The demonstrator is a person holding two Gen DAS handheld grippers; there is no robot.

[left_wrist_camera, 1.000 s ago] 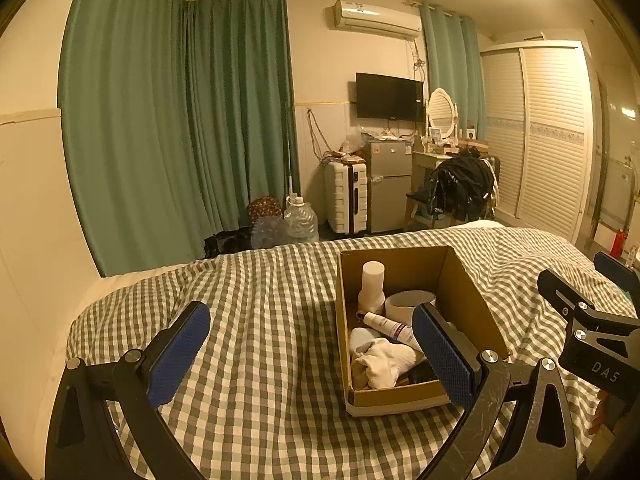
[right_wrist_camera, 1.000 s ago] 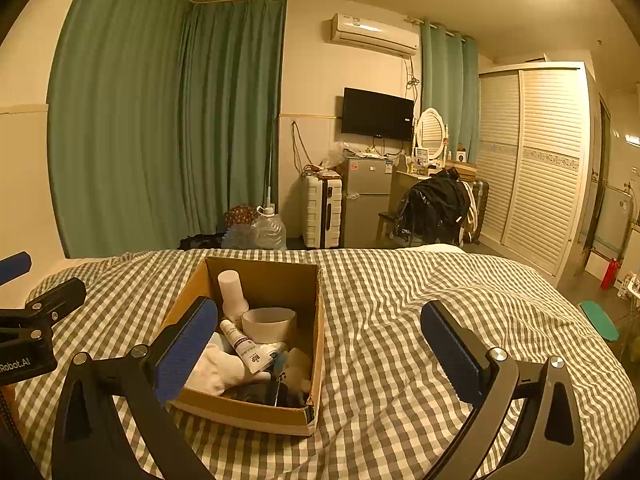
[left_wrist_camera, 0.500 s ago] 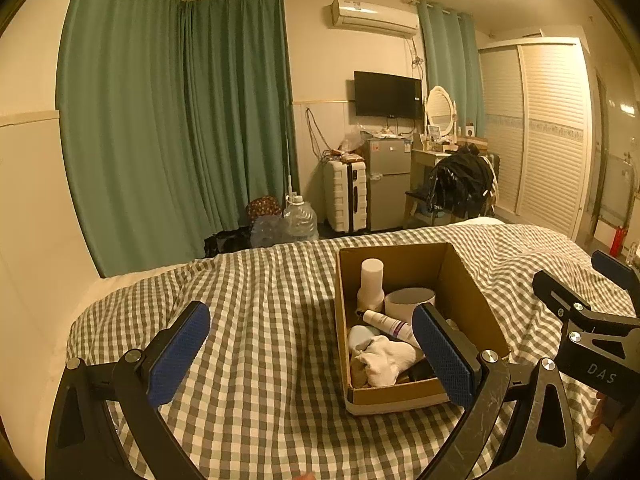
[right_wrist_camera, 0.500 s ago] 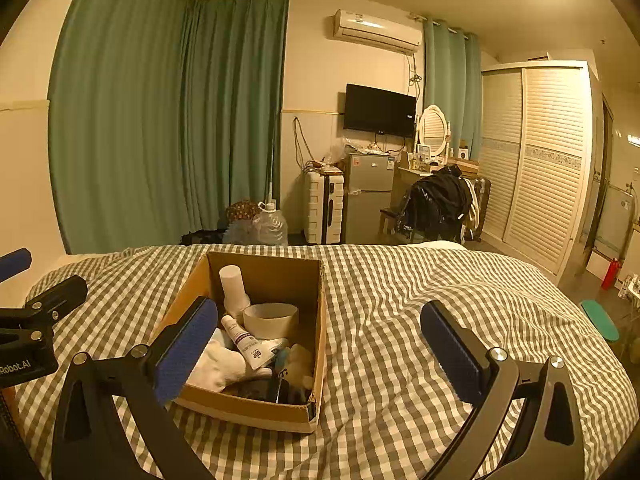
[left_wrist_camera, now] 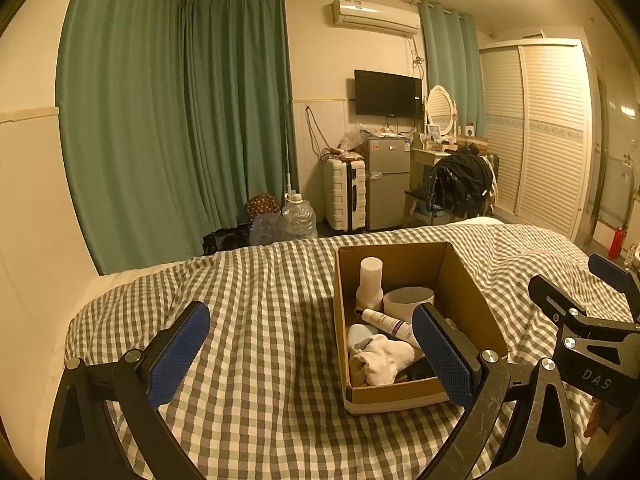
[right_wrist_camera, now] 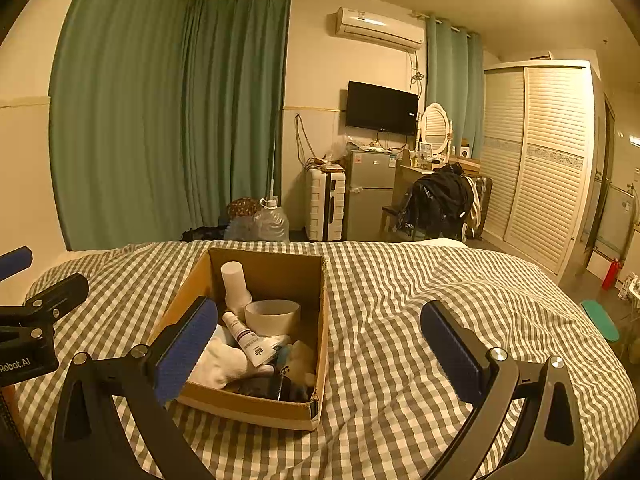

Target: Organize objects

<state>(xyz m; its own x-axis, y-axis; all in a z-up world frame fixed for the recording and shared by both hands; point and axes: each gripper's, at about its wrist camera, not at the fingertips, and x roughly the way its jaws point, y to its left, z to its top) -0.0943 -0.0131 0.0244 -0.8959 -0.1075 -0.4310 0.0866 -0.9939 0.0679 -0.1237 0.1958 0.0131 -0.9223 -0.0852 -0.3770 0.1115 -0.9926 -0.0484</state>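
Observation:
An open cardboard box sits on the checked bedspread. Inside it are a white bottle, a tape roll, a white tube and a white sock. My left gripper is open and empty, above the bed just left of and before the box. My right gripper is open and empty, before the box's right front corner. Each gripper shows at the edge of the other's view.
The checked bed fills the foreground. Beyond its far edge are green curtains, water jugs, a white suitcase, a small fridge, a chair with a black jacket and a wardrobe.
Both views have shifted slightly; the box sits a little lower and nearer. Both grippers stay open and empty.

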